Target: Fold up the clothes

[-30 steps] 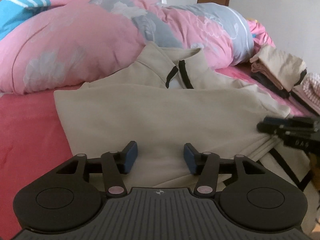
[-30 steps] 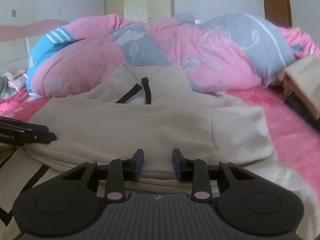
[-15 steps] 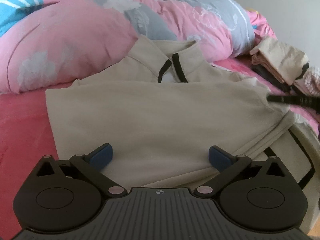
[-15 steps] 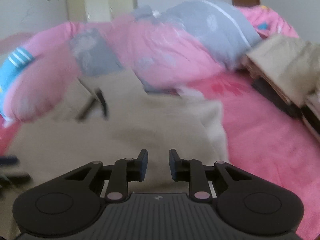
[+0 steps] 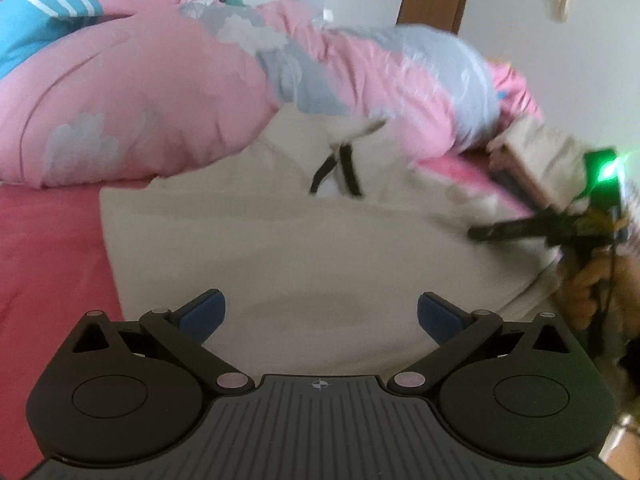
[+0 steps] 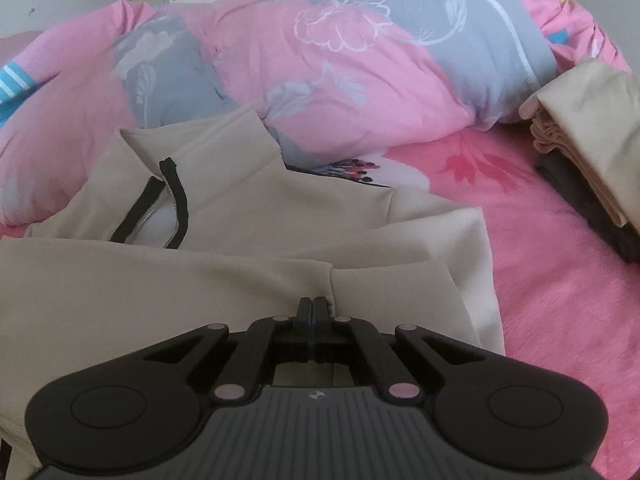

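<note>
A beige zip-neck pullover (image 5: 280,240) lies spread on a pink bedsheet (image 5: 44,264), its black-trimmed collar toward the rumpled pink-and-grey floral duvet (image 6: 360,60) at twelve o'clock.

In the left wrist view the left gripper (image 5: 320,314) has its jaws spread as wide as they go, the blue pads (image 5: 204,312) at roughly ten and two o'clock of the tool body. Nothing is held. The pullover's folded body fills the gap between them and runs on to twelve o'clock; whether the pads rest on the cloth or hang just above it cannot be told.

At three o'clock in that view the right gripper (image 5: 476,234) shows blurred, its closed tips against the pullover's right edge, with the person's hand (image 5: 600,284) on its handle.

In the right wrist view the right gripper (image 6: 313,306) has its jaws fully together. The tips sit right at a ridge where a fold of the pullover's sleeve meets the body, at twelve o'clock of the tool; the fabric appears pinched between them, though the pinch itself is hidden by the pads. The folded sleeve panel spreads to one and two o'clock, ending beside bare pink sheet.

A stack of folded clothes (image 6: 588,136), beige over dark, sits well apart at two o'clock.
</note>
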Action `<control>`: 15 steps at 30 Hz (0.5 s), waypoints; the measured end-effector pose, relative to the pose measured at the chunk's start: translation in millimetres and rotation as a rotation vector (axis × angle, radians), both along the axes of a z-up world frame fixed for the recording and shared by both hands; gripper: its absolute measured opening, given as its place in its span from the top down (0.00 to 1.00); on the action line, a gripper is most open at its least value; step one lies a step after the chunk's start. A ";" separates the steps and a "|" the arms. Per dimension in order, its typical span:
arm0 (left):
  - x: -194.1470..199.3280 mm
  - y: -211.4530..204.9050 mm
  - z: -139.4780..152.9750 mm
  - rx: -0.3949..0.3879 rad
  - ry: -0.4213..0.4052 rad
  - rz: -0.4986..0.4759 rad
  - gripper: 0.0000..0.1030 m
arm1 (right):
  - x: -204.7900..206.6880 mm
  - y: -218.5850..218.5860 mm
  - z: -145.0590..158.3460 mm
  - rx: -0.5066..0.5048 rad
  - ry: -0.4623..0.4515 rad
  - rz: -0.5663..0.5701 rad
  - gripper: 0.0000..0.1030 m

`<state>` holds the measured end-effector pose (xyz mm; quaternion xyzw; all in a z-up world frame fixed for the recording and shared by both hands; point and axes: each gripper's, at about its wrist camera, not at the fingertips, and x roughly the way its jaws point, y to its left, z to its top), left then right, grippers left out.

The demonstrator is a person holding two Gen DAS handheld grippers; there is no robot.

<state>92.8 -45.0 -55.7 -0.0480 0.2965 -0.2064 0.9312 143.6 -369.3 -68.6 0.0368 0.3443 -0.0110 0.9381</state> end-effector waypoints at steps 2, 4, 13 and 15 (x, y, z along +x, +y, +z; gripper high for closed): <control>10.4 0.1 5.1 0.013 -0.016 0.031 0.00 | 2.7 4.5 15.7 -0.007 -0.014 -0.035 1.00; 27.0 -0.8 4.1 0.029 -0.021 0.066 0.00 | 4.2 8.6 30.9 -0.022 -0.060 -0.033 1.00; 58.4 -19.8 -23.9 0.171 0.070 0.062 0.00 | 21.6 -10.5 7.3 -0.022 0.003 -0.109 1.00; 58.2 -17.6 -24.3 0.164 0.074 0.057 0.00 | 6.8 -9.6 21.5 -0.005 -0.011 -0.098 1.00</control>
